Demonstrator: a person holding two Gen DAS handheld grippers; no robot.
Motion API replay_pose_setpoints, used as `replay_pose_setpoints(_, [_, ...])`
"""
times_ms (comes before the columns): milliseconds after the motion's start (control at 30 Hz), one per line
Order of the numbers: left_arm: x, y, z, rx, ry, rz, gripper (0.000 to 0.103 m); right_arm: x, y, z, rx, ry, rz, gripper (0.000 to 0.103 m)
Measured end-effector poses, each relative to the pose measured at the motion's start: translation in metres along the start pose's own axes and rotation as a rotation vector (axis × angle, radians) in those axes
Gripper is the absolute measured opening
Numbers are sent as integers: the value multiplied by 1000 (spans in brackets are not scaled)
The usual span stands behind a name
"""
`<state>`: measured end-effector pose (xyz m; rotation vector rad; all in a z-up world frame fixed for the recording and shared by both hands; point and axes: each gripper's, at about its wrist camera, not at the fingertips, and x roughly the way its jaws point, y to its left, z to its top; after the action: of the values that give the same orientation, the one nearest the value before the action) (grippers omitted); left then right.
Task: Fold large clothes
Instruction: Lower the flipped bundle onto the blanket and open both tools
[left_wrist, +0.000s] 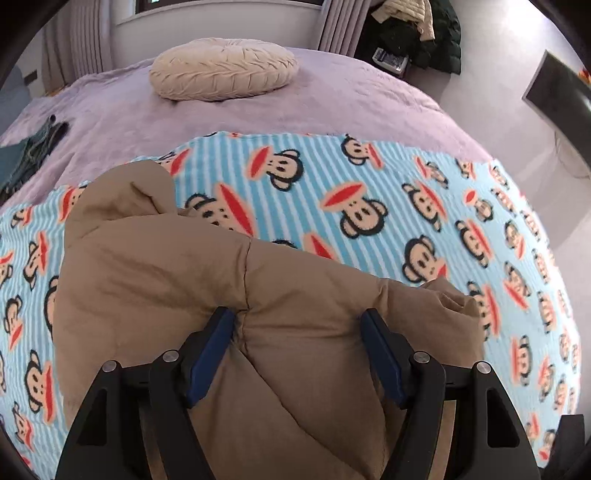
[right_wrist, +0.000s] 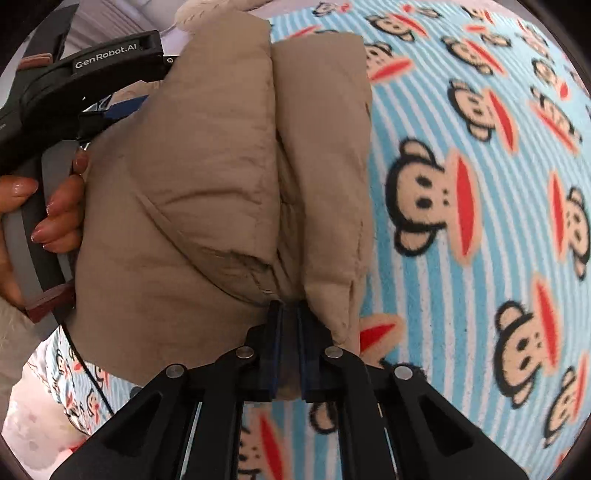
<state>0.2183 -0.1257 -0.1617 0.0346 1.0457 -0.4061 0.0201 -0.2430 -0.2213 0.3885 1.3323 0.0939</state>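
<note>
A tan padded jacket (left_wrist: 177, 280) lies bunched and folded on a blue striped monkey-print blanket (left_wrist: 424, 206). My left gripper (left_wrist: 297, 321) is open, its blue pads (left_wrist: 214, 347) wide apart on either side of a thick fold of the jacket. In the right wrist view the jacket (right_wrist: 207, 177) hangs as a doubled bundle over the blanket (right_wrist: 480, 221). My right gripper (right_wrist: 290, 314) is shut on the jacket's lower edge. The left gripper (right_wrist: 110, 110) shows at the upper left of the right wrist view, held by a hand.
The blanket lies on a lilac bed cover (left_wrist: 332, 103) with a round beige cushion (left_wrist: 221, 70) at the far side. Dark folded clothes (left_wrist: 33, 155) sit at the bed's left. Dark coats (left_wrist: 424, 33) hang beyond the bed.
</note>
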Motion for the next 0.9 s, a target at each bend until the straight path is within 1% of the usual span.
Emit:
replay_pose_setpoints(100, [3, -6, -2, 24, -2, 35, 72, 4, 3, -2, -22, 0, -32, 6])
replay_pose_setpoints(233, [-6, -5, -1, 16, 5, 45, 73, 4, 3, -1, 7, 6, -26, 6])
replay_pose_setpoints(333, [-22, -5, -1, 12, 17, 61, 73, 3, 2, 4, 23, 14, -22, 6])
replay_pose_setpoints(467, [-50, -1, -6, 9, 24, 71, 73, -6, 2, 8, 24, 27, -42, 6])
replay_pose_setpoints(500, [-58, 3, -8, -2, 28, 70, 73, -6, 6, 15, 28, 30, -47, 6])
replay_pose_setpoints(667, [-90, 17, -27, -23, 50, 91, 73, -17, 18, 19, 43, 38, -63, 7])
replay_pose_setpoints(733, [-102, 24, -39, -28, 52, 102, 73, -29, 27, 20, 45, 38, -68, 9])
replay_pose_setpoints(833, [-117, 34, -58, -44, 57, 115, 73, -42, 31, 20, 52, 34, -66, 11])
replay_pose_setpoints(900, [-123, 42, -70, -57, 65, 130, 73, -43, 29, 24, 57, 33, -68, 11])
